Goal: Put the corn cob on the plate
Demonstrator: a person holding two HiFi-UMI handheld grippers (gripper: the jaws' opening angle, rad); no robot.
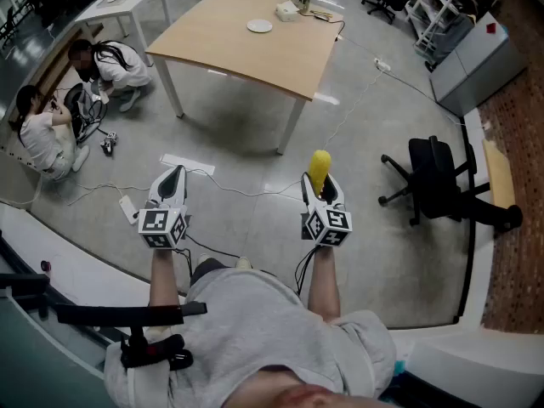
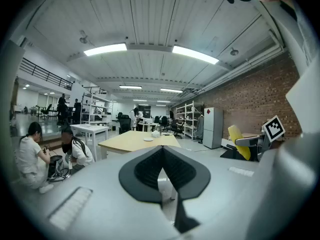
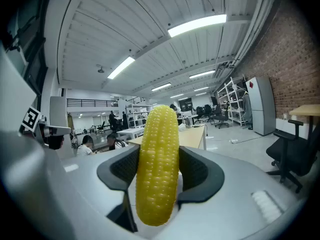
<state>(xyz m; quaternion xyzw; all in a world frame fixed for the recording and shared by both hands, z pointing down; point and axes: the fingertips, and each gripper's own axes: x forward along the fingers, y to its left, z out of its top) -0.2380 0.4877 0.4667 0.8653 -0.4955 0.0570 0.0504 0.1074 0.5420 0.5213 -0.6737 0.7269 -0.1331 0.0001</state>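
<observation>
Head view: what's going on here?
A person stands on the open floor with a claw in each hand. The right claw is clamped on a yellow corn cob, which sticks up between its jaws. The left claw is shut with nothing in it. The plate sits on the wooden table well ahead, so the corn cob is not yet delivered.

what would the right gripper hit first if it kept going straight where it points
Probably the light wooden table: the right gripper, holding the yellow corn cob, points over open grey floor toward its right end. Depth is unclear, so it could pass beside it.
</observation>
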